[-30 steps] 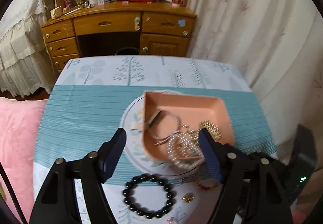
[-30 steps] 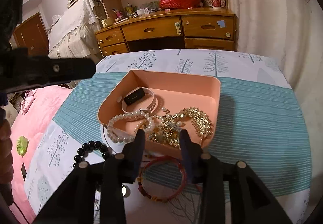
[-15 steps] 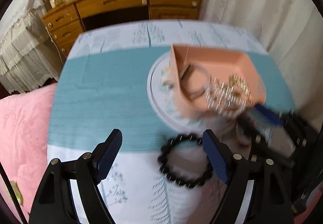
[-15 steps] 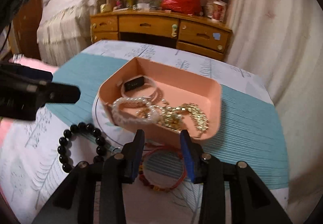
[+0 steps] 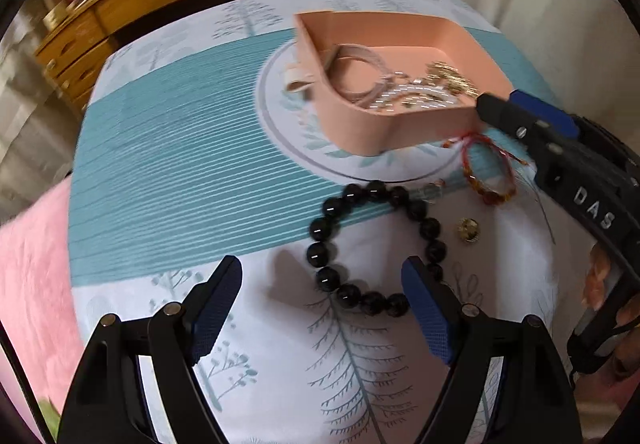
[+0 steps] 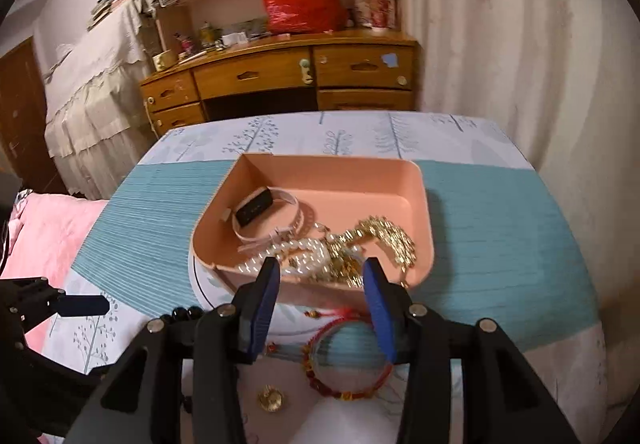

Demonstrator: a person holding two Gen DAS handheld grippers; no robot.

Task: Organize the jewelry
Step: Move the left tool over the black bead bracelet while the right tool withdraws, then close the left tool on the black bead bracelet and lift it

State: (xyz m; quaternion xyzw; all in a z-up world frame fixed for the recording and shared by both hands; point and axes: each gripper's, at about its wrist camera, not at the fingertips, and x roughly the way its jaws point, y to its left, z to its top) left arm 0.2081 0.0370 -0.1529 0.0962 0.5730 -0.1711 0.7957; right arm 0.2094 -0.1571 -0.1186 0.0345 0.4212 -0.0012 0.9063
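Note:
A black bead bracelet [image 5: 320,230] lies on the tablecloth. My left gripper [image 5: 320,278] hangs open just above its near side, pointing steeply down, with nothing gripped. A pink tray [image 5: 360,124] holds a white band [image 6: 296,204], a pearl bracelet [image 6: 308,250] and gold jewelry [image 6: 390,238]. In front of the tray lie a red string bracelet [image 6: 352,396] and a small gold charm [image 6: 272,398]. My right gripper [image 6: 320,276] hovers over the tray's near wall and the red bracelet. Its jaws are opening, with nothing pressed between them.
A round table [image 6: 500,212] carries a teal and white tree-print cloth. A pink bed cover [image 5: 28,264] lies to the left. Behind stand a wooden desk [image 6: 280,72] with a red bag [image 6: 300,4] and a curtain [image 6: 520,44] at the right.
My left gripper has sunk and tipped downward, so the black bracelet has come up between its fingers. The right gripper's jaws have spread wider and it has shifted slightly.

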